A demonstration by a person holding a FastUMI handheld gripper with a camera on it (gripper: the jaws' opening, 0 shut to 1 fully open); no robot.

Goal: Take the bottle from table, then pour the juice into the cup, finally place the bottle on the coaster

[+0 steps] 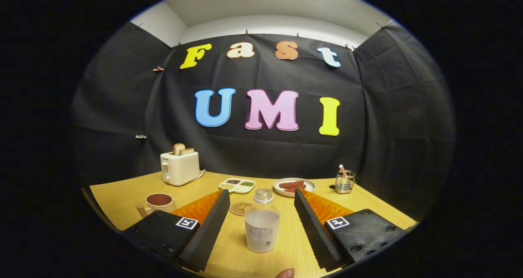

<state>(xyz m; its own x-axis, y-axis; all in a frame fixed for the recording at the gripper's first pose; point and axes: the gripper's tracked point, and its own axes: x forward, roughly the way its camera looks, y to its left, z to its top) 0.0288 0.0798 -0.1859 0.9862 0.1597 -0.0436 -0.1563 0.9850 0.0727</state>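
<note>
Step in hand — taking the bottle; nothing poured or placed yet, by my reading. The hand-held gripper (261,212) is spread wide, fingers apart and touching nothing. The clear plastic bottle with pale cloudy juice and a clear cap (262,225) stands upright on the light wooden tabletop (367,202), between the two fingers, apart from both.

Next move, as I judge it: close both fingers squarely on the bottle's body, then lift and carry it toward the cream mug with a dark inside (158,203), which stands beyond the left finger. The round brown patterned coaster (240,208) lies flat just behind the bottle, bare.

Count — one bottle, one mug, one coaster. Further back: one white toaster with two bread slices (179,167), one white divided tray of grains (237,185), one white plate of sausages (294,186), one wire mesh holder (344,183).
</note>
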